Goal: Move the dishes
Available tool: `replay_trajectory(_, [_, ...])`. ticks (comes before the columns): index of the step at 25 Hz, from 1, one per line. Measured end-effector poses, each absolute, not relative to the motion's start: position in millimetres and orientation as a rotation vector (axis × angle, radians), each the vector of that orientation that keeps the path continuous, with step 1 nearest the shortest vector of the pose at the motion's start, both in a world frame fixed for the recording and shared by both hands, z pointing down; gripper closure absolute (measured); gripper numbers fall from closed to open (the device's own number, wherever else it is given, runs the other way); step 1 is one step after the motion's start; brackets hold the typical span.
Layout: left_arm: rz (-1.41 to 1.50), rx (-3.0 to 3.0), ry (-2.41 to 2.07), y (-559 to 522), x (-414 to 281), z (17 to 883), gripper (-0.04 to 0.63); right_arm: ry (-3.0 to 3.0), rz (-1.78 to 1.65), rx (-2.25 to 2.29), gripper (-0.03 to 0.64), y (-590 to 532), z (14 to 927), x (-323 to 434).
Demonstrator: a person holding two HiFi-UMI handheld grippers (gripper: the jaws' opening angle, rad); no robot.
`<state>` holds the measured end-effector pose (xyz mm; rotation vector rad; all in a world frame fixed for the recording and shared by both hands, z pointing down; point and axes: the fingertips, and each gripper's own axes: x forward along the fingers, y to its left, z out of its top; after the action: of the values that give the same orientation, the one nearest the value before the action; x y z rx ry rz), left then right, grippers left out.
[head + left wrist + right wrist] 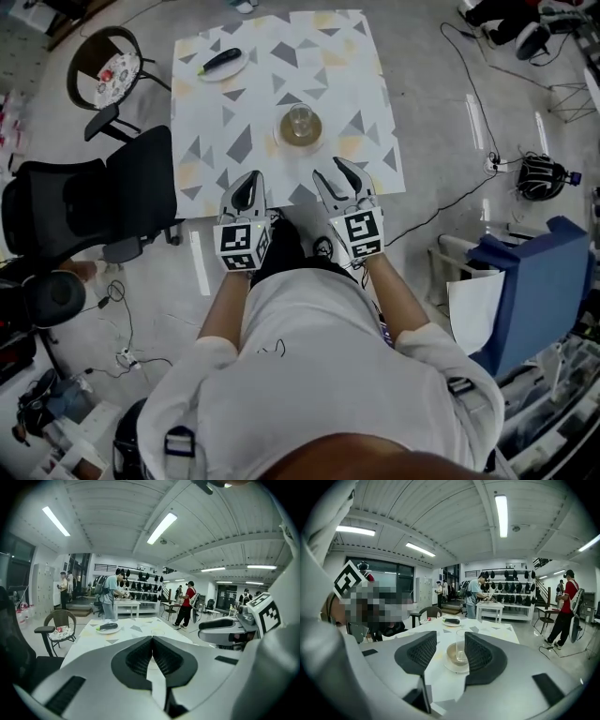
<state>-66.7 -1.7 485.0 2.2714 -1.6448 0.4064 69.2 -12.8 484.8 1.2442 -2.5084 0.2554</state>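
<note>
Pointing forward: left hand-held gripper point(250, 178), right hand-held gripper point(331, 170)

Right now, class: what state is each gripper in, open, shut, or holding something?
Left gripper: shut, nothing between its jaws.
Right gripper: open and empty; the glass stands on the table beyond its jaws, not gripped.

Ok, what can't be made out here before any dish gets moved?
Head view: whether the clear drinking glass in the round brown bowl holds liquid; too small.
Head view: what the long dark vegetable on the white plate is; too small.
Right gripper view: glass and bowl right sides, behind a jaw of the open right gripper.
Left gripper view: both, mostly behind the shut left gripper.
</note>
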Motion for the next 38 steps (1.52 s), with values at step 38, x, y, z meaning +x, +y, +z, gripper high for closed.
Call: replay_trajectory(38, [0.568, 1.796, -1.728, -67, -131, 587, 0.575, -2.467, 0.318, 0.696, 0.304, -171, 618, 7])
